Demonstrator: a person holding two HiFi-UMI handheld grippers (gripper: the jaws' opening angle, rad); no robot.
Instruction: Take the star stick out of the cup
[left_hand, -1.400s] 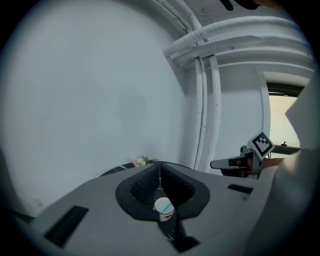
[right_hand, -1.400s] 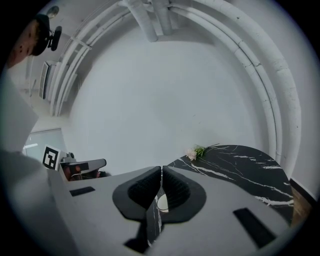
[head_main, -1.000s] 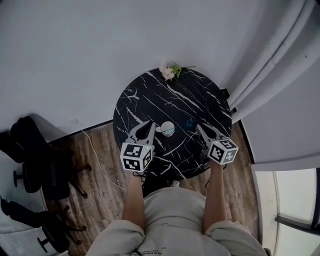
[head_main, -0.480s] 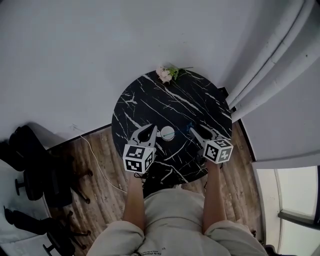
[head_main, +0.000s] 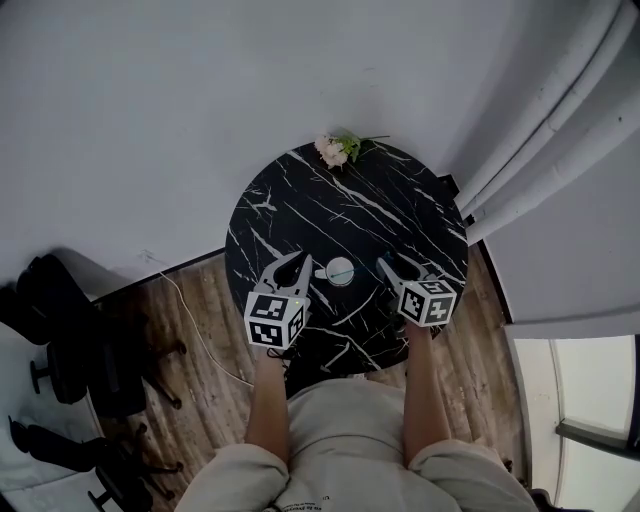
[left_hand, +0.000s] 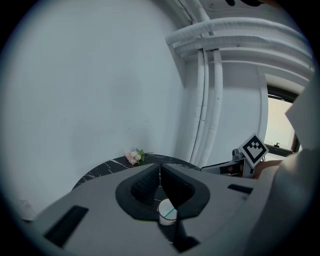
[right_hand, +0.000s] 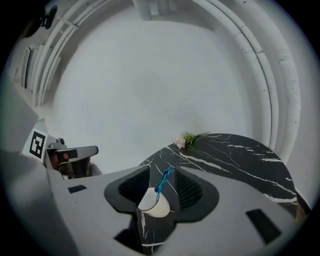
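A small white cup (head_main: 340, 270) stands near the front of the round black marble table (head_main: 330, 200). A blue star stick (right_hand: 164, 181) leans in the cup (right_hand: 155, 205), its top tilted toward my right gripper. My right gripper (head_main: 392, 265) is just right of the cup. Its jaws have just been opening and stand open (right_hand: 161, 175). The stick's top shows between them, and the pads do not press on it. My left gripper (head_main: 300, 262) is just left of the cup, its jaws shut (left_hand: 160, 170) on nothing. The cup (left_hand: 167, 212) shows beyond them.
A small bunch of pink flowers (head_main: 338, 148) lies at the table's far edge. White curtains (head_main: 540, 130) hang at the right. Dark chairs (head_main: 60, 330) and a cable (head_main: 195, 320) are on the wooden floor at the left. The person stands at the table's near edge.
My right gripper's jaws went from shut to open, and the gripper drew closer to the cup. The left gripper shifted slightly. The blue star seen beside the right tips earlier no longer shows in the head view.
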